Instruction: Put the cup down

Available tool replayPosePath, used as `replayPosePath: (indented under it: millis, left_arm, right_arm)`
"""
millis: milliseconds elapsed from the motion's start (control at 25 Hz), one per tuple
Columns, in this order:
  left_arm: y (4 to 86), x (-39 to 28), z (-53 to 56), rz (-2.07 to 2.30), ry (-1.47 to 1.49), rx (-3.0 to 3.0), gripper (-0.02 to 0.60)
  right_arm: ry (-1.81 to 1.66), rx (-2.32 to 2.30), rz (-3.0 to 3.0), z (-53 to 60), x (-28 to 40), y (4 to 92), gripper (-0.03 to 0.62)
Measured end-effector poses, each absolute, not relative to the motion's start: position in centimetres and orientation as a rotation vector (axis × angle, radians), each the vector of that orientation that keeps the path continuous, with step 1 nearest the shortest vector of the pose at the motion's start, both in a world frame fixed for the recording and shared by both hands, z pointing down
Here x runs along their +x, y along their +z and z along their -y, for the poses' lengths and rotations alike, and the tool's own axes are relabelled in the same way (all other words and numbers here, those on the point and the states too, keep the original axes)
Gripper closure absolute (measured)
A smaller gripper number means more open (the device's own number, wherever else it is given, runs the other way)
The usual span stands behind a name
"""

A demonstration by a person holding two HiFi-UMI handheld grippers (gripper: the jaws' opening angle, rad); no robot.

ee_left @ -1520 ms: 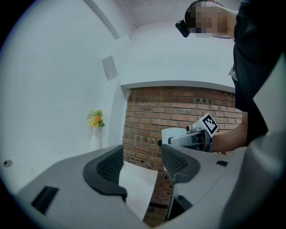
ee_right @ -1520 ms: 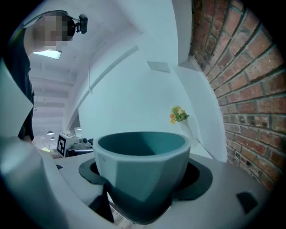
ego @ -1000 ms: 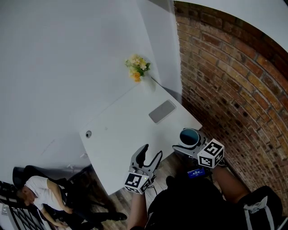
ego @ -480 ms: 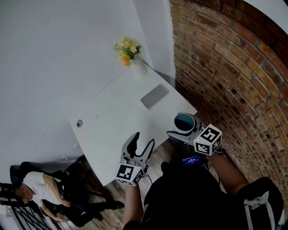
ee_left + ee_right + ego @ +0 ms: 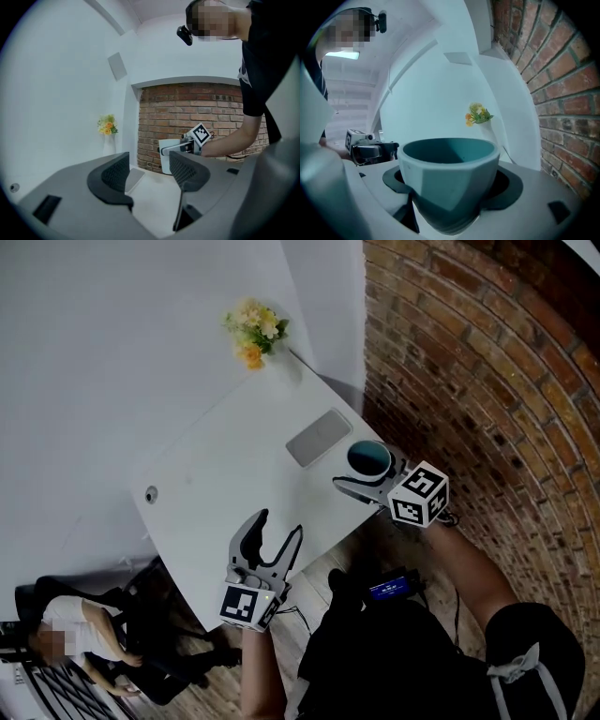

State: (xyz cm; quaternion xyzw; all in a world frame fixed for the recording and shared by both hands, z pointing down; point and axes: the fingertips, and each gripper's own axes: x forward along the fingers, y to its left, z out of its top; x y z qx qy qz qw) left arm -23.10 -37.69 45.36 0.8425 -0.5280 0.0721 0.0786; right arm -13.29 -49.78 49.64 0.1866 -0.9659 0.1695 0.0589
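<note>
A pale teal cup [image 5: 369, 459] with a dark inside is held upright over the right edge of the white table [image 5: 225, 493]. My right gripper [image 5: 361, 474] is shut on the cup [image 5: 447, 180], whose faceted body fills the right gripper view between both jaws. In the left gripper view the cup [image 5: 166, 156] shows as a pale block ahead, beside the brick wall. My left gripper [image 5: 278, 530] hangs open over the table's near edge, nothing between its fingers [image 5: 147, 176].
A grey flat pad [image 5: 319, 437] lies on the table just left of the cup. A vase of yellow flowers [image 5: 251, 327] stands at the far corner. A brick wall [image 5: 487, 399] runs along the right. A small round fitting [image 5: 151, 494] sits at the table's left edge.
My right gripper has carried the cup up and forward, from off the table's near right edge to over the table next to the grey pad. The left gripper stayed open.
</note>
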Motion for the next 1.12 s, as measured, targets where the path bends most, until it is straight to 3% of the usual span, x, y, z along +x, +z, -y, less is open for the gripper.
replayPosePath:
  millis: [480, 1120]
  left_arm:
    - [47.4, -23.3, 41.4, 1.588, 0.195, 2.44, 0.308]
    - [48.7, -24.6, 41.8, 1.605, 0.191, 2.386, 0.308]
  right_arm:
    - [0.732, 0.711, 2.909, 64.5, -19.0, 57.1, 0.184]
    - [0.06, 0.854, 2.828, 66.0, -21.6, 61.7, 0.186]
